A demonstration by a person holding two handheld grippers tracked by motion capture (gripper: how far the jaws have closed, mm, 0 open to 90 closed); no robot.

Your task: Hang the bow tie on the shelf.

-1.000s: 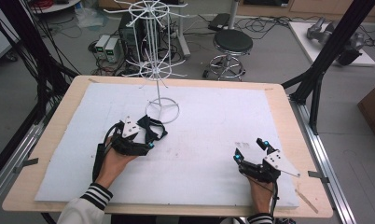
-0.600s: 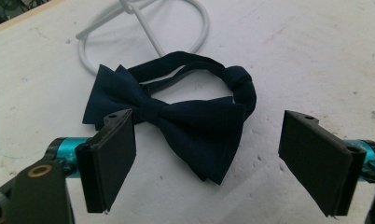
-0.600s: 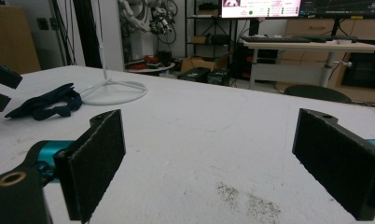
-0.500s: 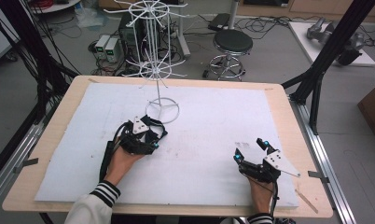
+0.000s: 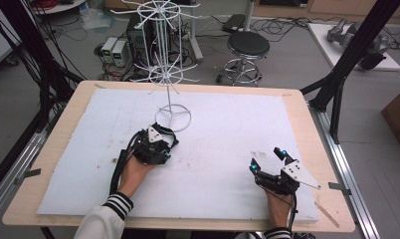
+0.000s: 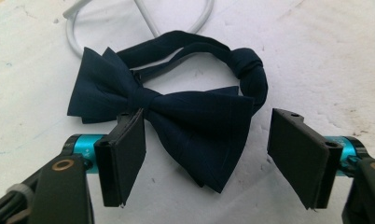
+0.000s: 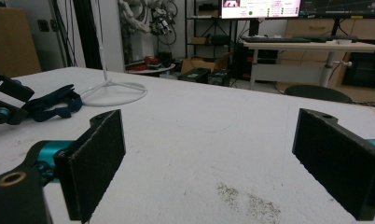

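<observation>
The dark navy fabric bow tie (image 6: 176, 109) lies flat between the spread-apart left gripper (image 6: 206, 161) jaws; the right gripper (image 7: 223, 163) gapes empty.

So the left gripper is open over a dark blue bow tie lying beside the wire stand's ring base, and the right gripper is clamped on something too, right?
Not quite. The right gripper is open and holds nothing: the right gripper view shows its jaws wide apart over bare white table. The rest holds: the left gripper is open over the bow tie beside the stand's ring base.
</observation>
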